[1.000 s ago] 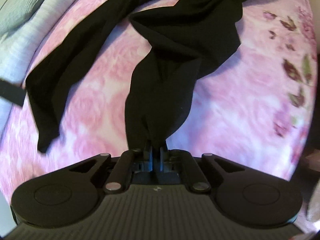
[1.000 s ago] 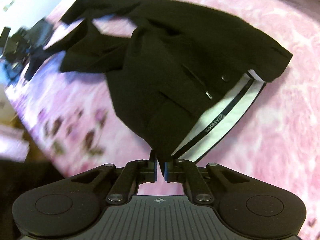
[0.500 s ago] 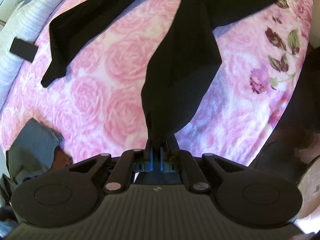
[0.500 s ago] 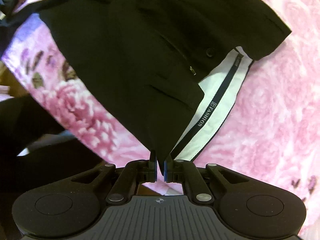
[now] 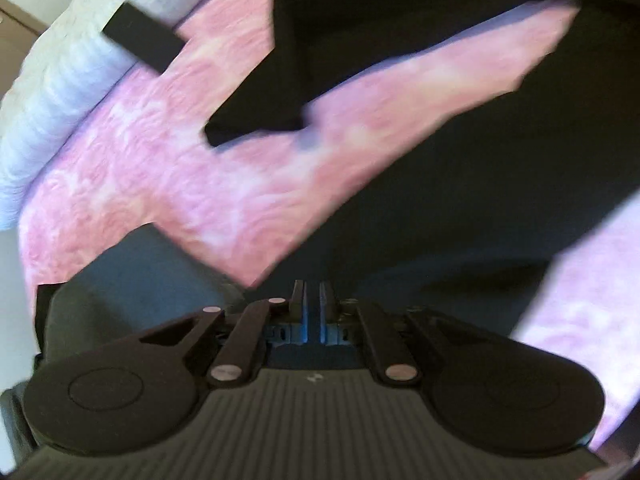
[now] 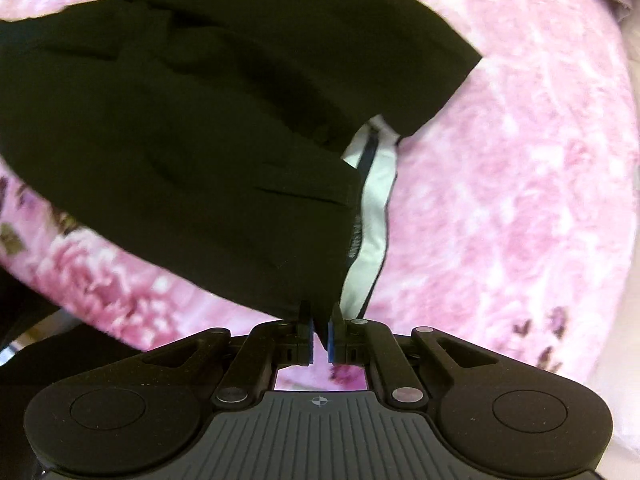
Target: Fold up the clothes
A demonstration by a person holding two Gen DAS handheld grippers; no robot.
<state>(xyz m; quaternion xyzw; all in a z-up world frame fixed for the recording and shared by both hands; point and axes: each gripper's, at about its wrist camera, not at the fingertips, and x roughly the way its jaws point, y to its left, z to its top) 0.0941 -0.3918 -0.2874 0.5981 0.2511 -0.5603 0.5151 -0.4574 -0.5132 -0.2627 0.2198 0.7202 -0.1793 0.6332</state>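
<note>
Left wrist view. The left gripper [image 5: 312, 292] sits at 6 o'clock, its jaws drawn almost together. The black trousers [image 5: 460, 184] rise from the jaw tips toward 1 o'clock as a broad dark leg; the cloth reaches down to the tips, yet blur hides whether the pads pinch it, so the grip on it cannot be told with certainty — only that the gap is very narrow. A second trouser leg [image 5: 288, 80] lies at 12 o'clock, flat on the pink floral bedspread [image 5: 180, 184], its hem end pointing toward 10 o'clock. A flat black rectangular object [image 5: 144, 38] lies at 10 o'clock, where the bedspread meets a pale ribbed blanket [image 5: 52, 92]. A blue-grey garment [image 5: 152, 268] shows at 8 o'clock, just beside the gripper body.

Right wrist view. The right gripper [image 6: 319, 326] sits at 6 o'clock, jaws narrow and closed on a corner of the trousers [image 6: 192, 128] at the waist. From the pinch the black fabric spreads toward 10 and 12 o'clock, covering the upper left half of the field. The white inner waistband [image 6: 374, 200], turned outward, runs from the jaw tips toward 1 o'clock — a dark stripe follows its length, with printed lettering too blurred to read. The bedspread [image 6: 500, 184] fills the field from 1 to 4 o'clock and reappears at 8 o'clock.
</note>
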